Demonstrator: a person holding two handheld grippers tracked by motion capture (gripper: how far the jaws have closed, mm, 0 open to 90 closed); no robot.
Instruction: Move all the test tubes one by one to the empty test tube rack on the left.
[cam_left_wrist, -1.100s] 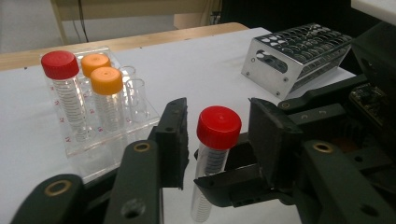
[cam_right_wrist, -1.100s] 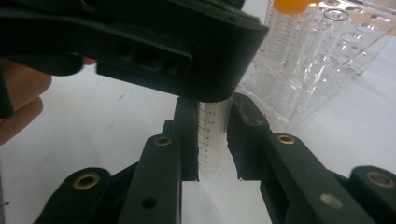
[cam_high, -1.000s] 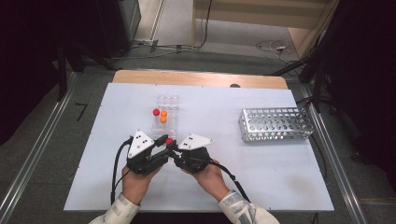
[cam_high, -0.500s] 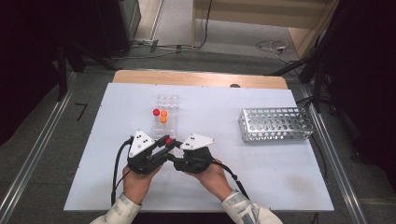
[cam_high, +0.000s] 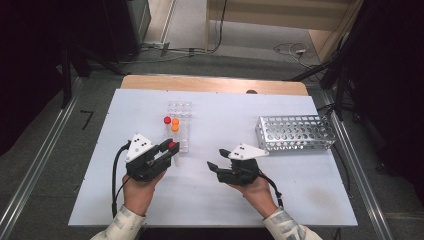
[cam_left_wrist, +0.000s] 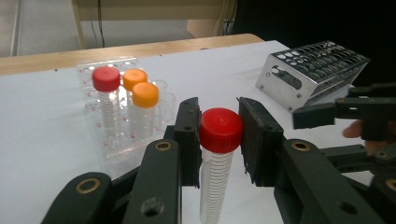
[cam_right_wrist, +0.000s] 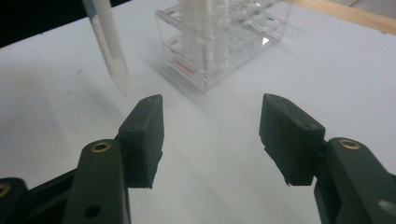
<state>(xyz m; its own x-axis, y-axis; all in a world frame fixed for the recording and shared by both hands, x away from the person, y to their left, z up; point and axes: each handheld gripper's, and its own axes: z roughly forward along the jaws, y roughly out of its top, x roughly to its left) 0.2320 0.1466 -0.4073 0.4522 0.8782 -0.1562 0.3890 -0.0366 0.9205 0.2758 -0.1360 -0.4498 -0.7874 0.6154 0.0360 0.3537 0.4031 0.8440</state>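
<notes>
Left tool pinching the red-capped tube; right tool spread, empty.
Its jaws have just been opening. The grip is only at the cap, so a tilt could swing the tube into the clear rack.

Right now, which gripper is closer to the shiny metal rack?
The right gripper. It sits in the middle of the table, with the metal rack off to its right. The left gripper is farther away by the clear rack, holding a red-capped tube.

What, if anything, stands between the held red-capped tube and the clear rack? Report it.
Nothing visible. The left gripper is shut on the red-capped tube, and the white table between it and the clear rack is bare. The right gripper, jaws open, sits off to the side.
</notes>
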